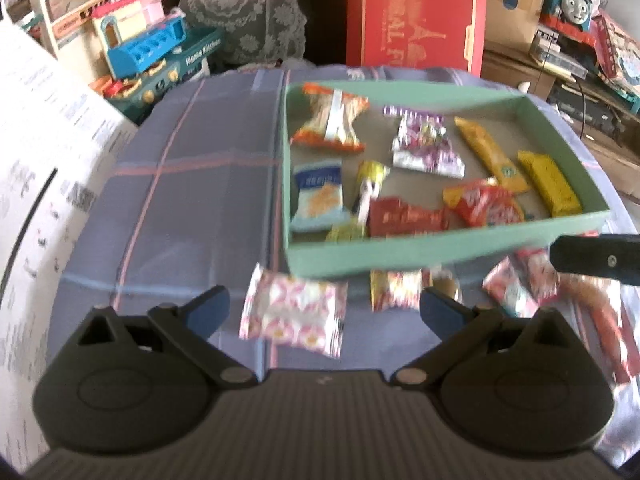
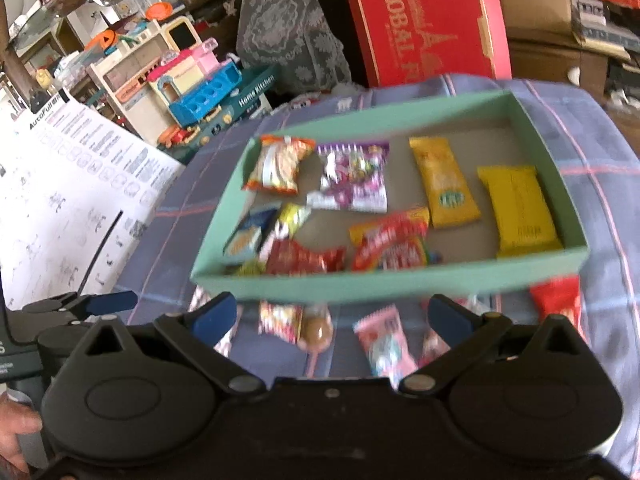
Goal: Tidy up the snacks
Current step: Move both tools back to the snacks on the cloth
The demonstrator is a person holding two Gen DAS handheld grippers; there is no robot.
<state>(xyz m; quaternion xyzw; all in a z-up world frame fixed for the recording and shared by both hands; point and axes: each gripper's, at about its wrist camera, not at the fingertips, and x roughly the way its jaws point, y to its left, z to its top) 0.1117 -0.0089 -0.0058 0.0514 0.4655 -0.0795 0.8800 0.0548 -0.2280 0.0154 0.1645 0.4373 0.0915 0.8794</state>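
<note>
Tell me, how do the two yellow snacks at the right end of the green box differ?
The yellow bar is a brighter lemon yellow; the golden packet is a deeper orange-yellow. The bar looks wider and blockier; the packet is slimmer. The packet shows a round green mark near its lower end; the bar shows only faint print, too blurred to read. Both lie flat, side by side, inside the green box.

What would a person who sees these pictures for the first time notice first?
First, the shallow green box on the checked blue cloth, filled with bright snack packets such as the yellow packet at its right end. Next, loose snacks in front of the box, like the pink-and-white packet. Behind stands a big red box.
</note>
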